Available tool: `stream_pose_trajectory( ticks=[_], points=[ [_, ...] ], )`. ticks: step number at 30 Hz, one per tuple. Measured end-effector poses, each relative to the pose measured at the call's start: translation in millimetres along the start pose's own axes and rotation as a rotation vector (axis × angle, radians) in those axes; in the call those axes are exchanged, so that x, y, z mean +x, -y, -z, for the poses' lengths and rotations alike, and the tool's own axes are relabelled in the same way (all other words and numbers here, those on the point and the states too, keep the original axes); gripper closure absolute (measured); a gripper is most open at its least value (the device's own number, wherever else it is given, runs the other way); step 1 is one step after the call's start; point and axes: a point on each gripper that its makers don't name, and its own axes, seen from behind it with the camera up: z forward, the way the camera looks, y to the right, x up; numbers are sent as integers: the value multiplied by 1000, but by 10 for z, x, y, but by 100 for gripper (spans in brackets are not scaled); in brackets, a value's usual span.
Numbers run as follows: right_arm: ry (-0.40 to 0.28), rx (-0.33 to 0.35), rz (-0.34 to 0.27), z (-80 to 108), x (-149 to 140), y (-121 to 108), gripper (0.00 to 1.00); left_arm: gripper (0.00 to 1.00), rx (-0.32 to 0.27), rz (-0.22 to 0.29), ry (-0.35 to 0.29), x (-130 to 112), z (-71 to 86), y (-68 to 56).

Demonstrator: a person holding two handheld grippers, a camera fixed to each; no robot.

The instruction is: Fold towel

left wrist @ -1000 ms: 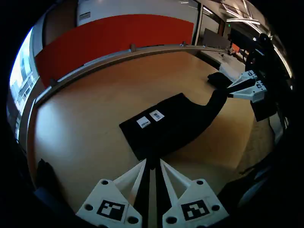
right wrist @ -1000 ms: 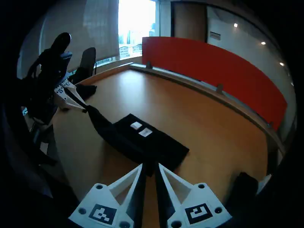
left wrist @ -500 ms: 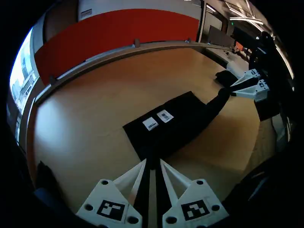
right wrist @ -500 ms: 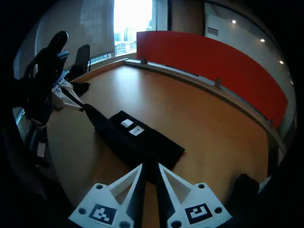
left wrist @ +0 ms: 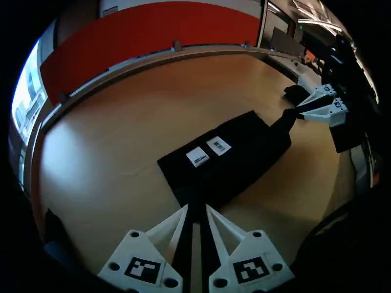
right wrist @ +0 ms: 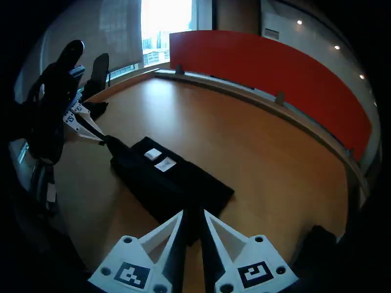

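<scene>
A black towel [left wrist: 239, 151] with two white labels [left wrist: 198, 157] lies on the wooden table [left wrist: 122, 127]. In the left gripper view my left gripper [left wrist: 195, 207] is shut on the towel's near corner, its fingers pressed together on the cloth. At the right of that view, my right gripper [left wrist: 295, 115] pinches the far corner, held slightly off the table. In the right gripper view the towel [right wrist: 166, 180] runs from my right gripper [right wrist: 193, 212], shut on its corner, to the left gripper [right wrist: 100, 139], which grips the other end.
A red partition [left wrist: 146, 34] runs along the table's far edge. Beyond the right gripper a dark bundle [left wrist: 295, 93] lies on the table. A chair [right wrist: 100, 73] stands by the window, and a dark-clad person [right wrist: 49, 112] is at the left. Bare wood surrounds the towel.
Both grippers have come lower, still shut on their corners. The lifted, stretched edge of the towel now hangs shorter and more of the cloth lies flat on the table.
</scene>
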Motion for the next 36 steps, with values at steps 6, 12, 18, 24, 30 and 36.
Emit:
stream_pose_trajectory(
  ticks=[6,12,18,24,30,36],
  points=[
    [15,3,-13,-103,-50,-28,84,91,0,-1,18,-40,-130,44],
    [32,-1,-40,-234,-127,-69,84,91,14,-5,21,-58,-283,108],
    [50,-12,-69,-359,-212,-123,84,91,22,-6,19,-61,-427,128],
    [59,-20,-90,-432,-267,-147,84,90,30,3,17,-59,-546,152],
    [60,-30,-96,-482,-280,-176,84,88,39,4,14,-41,-594,184],
    [57,-37,-99,-536,-252,-205,83,84,68,-13,11,-3,-633,264]
  ],
)
